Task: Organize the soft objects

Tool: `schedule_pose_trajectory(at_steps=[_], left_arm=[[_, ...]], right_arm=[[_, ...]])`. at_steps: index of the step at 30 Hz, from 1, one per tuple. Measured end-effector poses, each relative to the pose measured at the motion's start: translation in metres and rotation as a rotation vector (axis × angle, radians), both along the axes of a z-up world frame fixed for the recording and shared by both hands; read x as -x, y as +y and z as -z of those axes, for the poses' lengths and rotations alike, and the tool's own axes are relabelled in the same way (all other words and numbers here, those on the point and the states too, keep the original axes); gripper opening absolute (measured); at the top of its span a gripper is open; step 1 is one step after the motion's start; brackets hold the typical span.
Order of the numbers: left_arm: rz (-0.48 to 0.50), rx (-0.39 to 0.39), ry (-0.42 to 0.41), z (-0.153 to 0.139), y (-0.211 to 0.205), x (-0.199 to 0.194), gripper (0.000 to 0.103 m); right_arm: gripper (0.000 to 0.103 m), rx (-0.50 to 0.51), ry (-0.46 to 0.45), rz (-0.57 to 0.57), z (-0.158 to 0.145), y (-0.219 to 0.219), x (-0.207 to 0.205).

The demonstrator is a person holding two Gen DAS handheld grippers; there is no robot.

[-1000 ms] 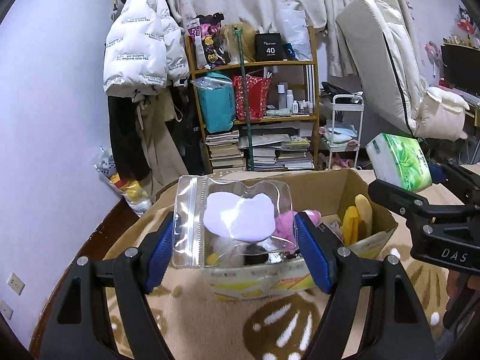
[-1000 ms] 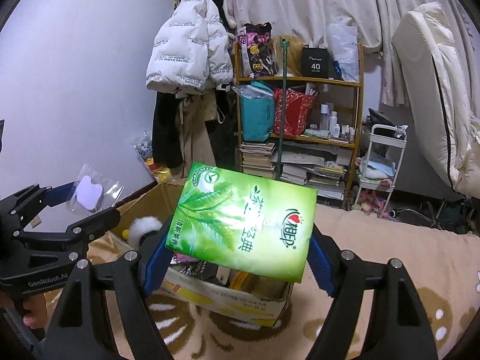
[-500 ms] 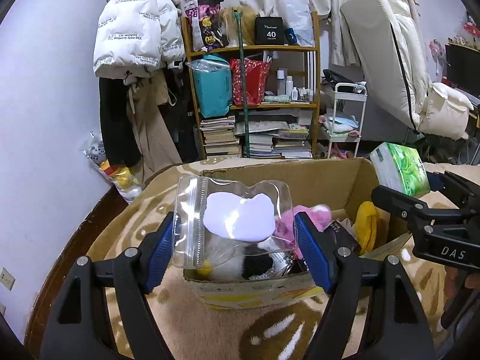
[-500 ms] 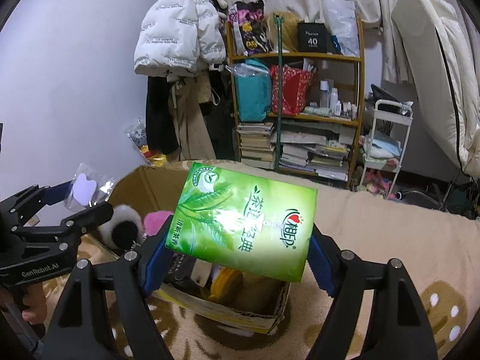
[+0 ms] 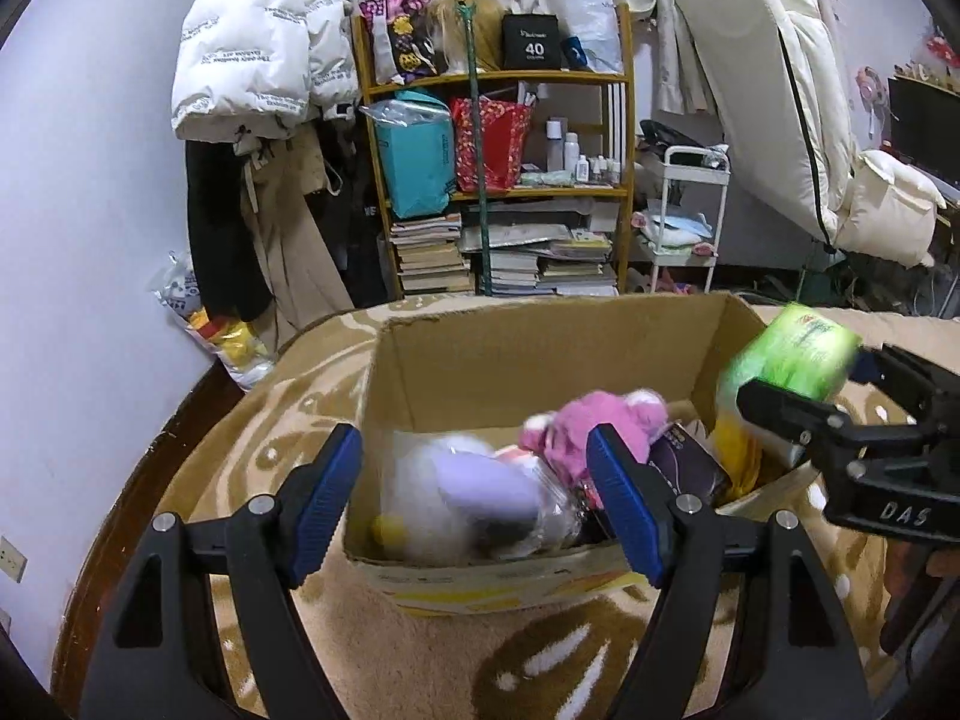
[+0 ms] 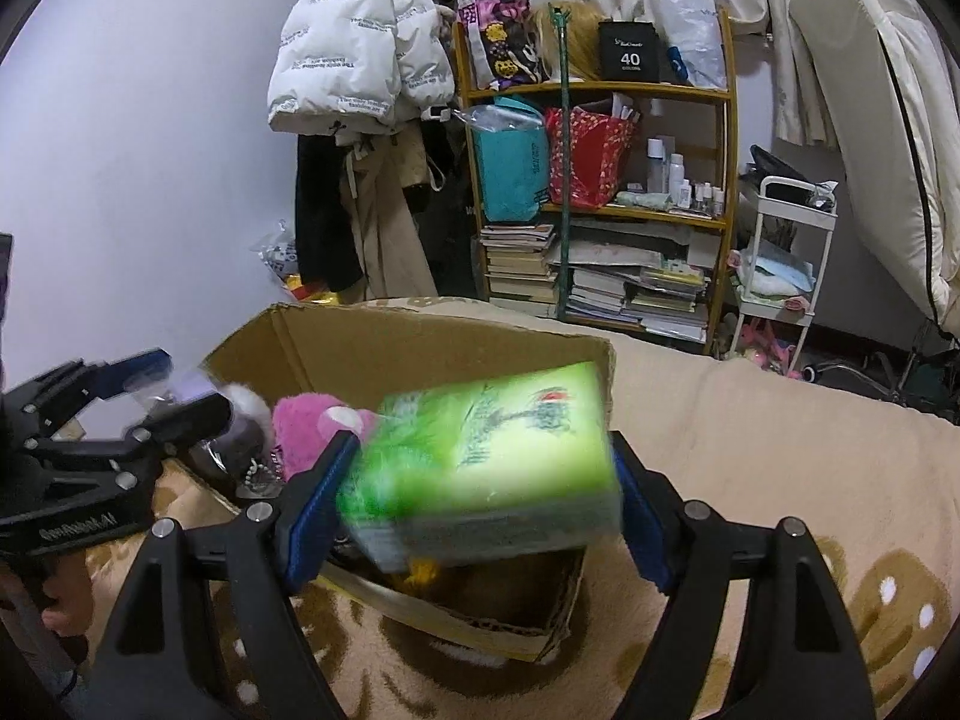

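An open cardboard box (image 5: 540, 354) stands on the beige patterned blanket, holding a pink plush toy (image 5: 594, 426) and other soft things. My left gripper (image 5: 474, 498) is open over the box's near side; the clear zip bag with a lilac pad (image 5: 480, 498) lies blurred below it inside the box. My right gripper (image 6: 480, 498) is open over the box's right end; the green tissue pack (image 6: 486, 456) is blurred and tilted between its jaws, dropping free. It also shows in the left wrist view (image 5: 786, 354).
A wooden shelf (image 5: 498, 180) with books and bags stands behind the box. A white puffer jacket (image 5: 252, 42) hangs on the left wall. A white trolley (image 5: 684, 216) and a cream mattress (image 5: 780, 96) are to the right. The blanket (image 6: 780, 450) spreads right of the box.
Both grippers lowered over the box and opened. The zip bag fell from the left gripper into the box. The tissue pack came loose from the right gripper and tilts downward.
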State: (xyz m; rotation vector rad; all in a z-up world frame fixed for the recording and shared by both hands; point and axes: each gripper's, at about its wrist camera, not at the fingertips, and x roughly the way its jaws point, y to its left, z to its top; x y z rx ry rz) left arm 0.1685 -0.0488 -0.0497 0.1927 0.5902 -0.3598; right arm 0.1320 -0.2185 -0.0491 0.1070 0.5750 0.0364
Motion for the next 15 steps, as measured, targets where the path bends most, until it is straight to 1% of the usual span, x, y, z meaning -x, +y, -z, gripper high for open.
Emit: schedule_pose_trajectory(at_steps=[3, 4, 6, 8, 10, 12, 15], left_arm=[[-0.002, -0.010, 0.013, 0.002, 0.000, 0.001, 0.077], [-0.005, -0.009, 0.015, 0.002, 0.001, 0.001, 0.077], [-0.011, -0.002, 0.016, -0.001, 0.003, 0.004, 0.081], [-0.021, 0.007, 0.001, -0.005, 0.006, 0.009, 0.091], [-0.024, 0.006, -0.004, -0.007, 0.008, 0.015, 0.095], [-0.030, -0.002, 0.005, -0.006, 0.010, 0.020, 0.095], [-0.036, -0.011, 0.013, -0.006, 0.013, 0.029, 0.095]], right_arm=[[0.090, 0.014, -0.011, 0.008, -0.004, 0.002, 0.005], [0.091, 0.019, -0.016, 0.011, -0.005, 0.003, 0.006], [0.091, 0.027, -0.023, 0.012, -0.009, 0.004, 0.010], [0.092, 0.036, -0.031, 0.016, -0.013, 0.005, 0.014], [0.100, 0.040, -0.042, 0.027, -0.018, 0.006, 0.019], [0.102, 0.038, -0.056, 0.040, -0.023, 0.005, 0.025], [0.103, 0.032, -0.063, 0.051, -0.031, 0.005, 0.036]])
